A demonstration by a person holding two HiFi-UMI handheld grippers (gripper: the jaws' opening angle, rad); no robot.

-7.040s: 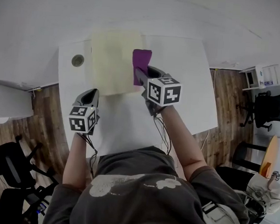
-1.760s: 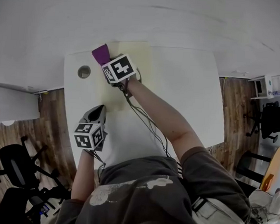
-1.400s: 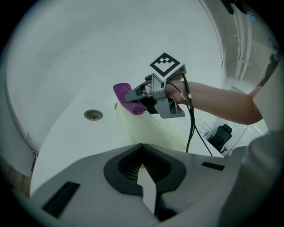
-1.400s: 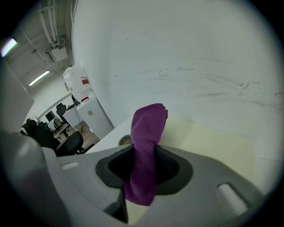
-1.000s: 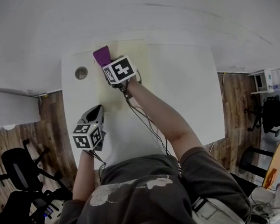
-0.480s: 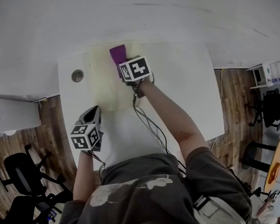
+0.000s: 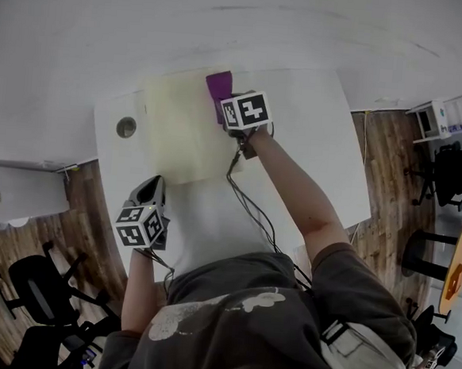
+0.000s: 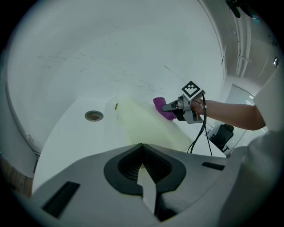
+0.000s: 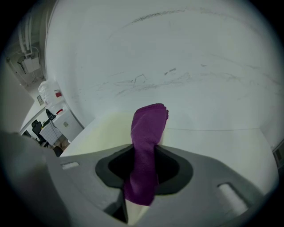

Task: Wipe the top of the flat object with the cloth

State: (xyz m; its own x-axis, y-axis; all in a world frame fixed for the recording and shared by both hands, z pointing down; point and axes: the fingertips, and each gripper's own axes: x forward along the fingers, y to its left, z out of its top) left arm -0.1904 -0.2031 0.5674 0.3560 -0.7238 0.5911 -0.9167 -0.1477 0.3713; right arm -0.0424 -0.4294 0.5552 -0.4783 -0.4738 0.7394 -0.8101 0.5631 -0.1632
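1. Table (image 7: pixel 313 146): white. Bare top lies open to the right of your right gripper (image 9: pixel 144 153) and back toward you. Its right edge is well apart from that tool.
2. Wall (image 7: pixel 228 20): white, close beyond the tool's front. There is little room ahead.
3. Flat object (image 7: pixel 176 128): a pale yellow sheet lying flat on the table. Your right gripper sits over its far right part. Most of its bare top stretches to the left of the tool and back toward you.
4. Round hole (image 7: pixel 126 127): set in the table beyond the sheet's left edge, well apart from your right gripper.
5. Cloth (image 9: pixel 148 133): purple and folded. Its free end sticks out ahead of the right jaws and rests on the sheet near the far edge.
6. Right gripper: its jaws are clamped on the cloth's near end.
7. Left gripper (image 8: pixel 142 148): its jaws are pressed together with nothing between them. It sits by the sheet's near left corner, well apart from your right gripper.
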